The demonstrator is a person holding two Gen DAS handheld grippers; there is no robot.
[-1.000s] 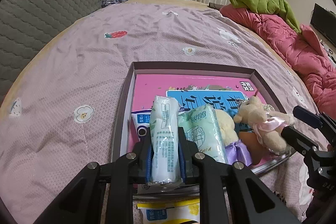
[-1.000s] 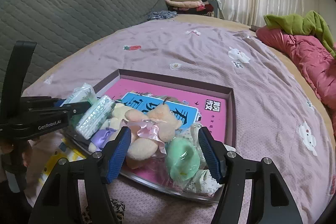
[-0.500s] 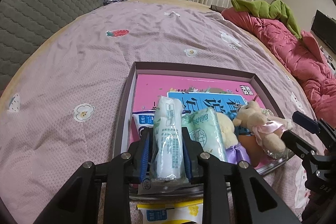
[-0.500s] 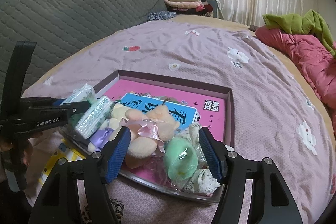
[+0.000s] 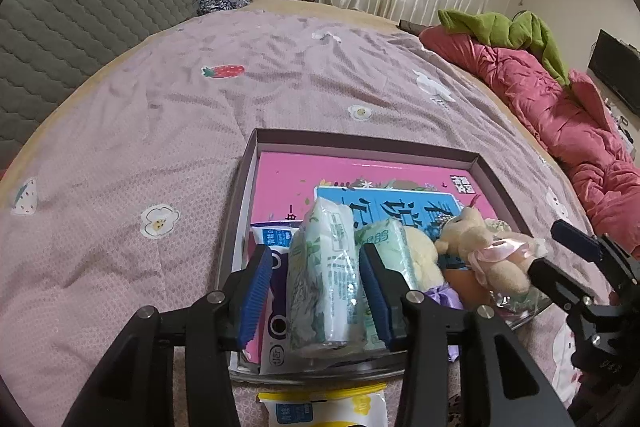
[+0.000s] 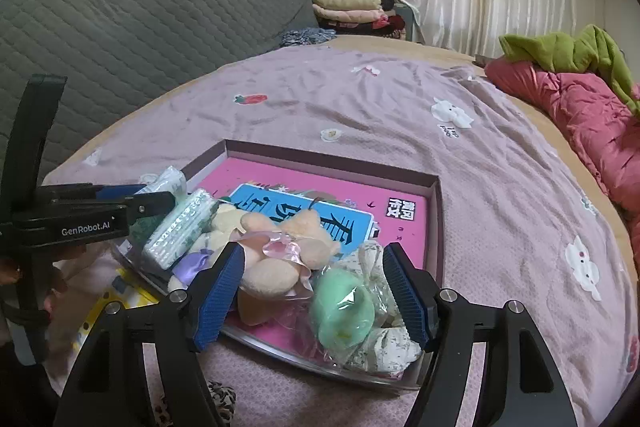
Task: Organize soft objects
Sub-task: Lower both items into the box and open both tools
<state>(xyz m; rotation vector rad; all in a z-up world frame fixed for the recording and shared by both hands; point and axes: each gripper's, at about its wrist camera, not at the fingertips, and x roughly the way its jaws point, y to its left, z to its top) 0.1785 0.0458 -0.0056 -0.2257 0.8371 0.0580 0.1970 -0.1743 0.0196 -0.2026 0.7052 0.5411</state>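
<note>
Green-printed tissue pack (image 5: 326,277) lies between the spread left claw (image 5: 316,295).

Tissue pack (image 5: 326,275): glossy crinkled plastic wrap. Teddy bear (image 5: 480,251): fuzzy plush, shiny satin ribbon. Box (image 5: 360,143): matt cardboard rim, glossy pink printed paper inside. Bedspread (image 5: 160,147): matt textured cloth. Tongs pads (image 5: 252,295): ribbed blue rubber, matt black plastic arms.

Black claw (image 5: 316,291) arms, ribbed blue pads (image 5: 253,293), silver screws (image 5: 216,297)
</note>
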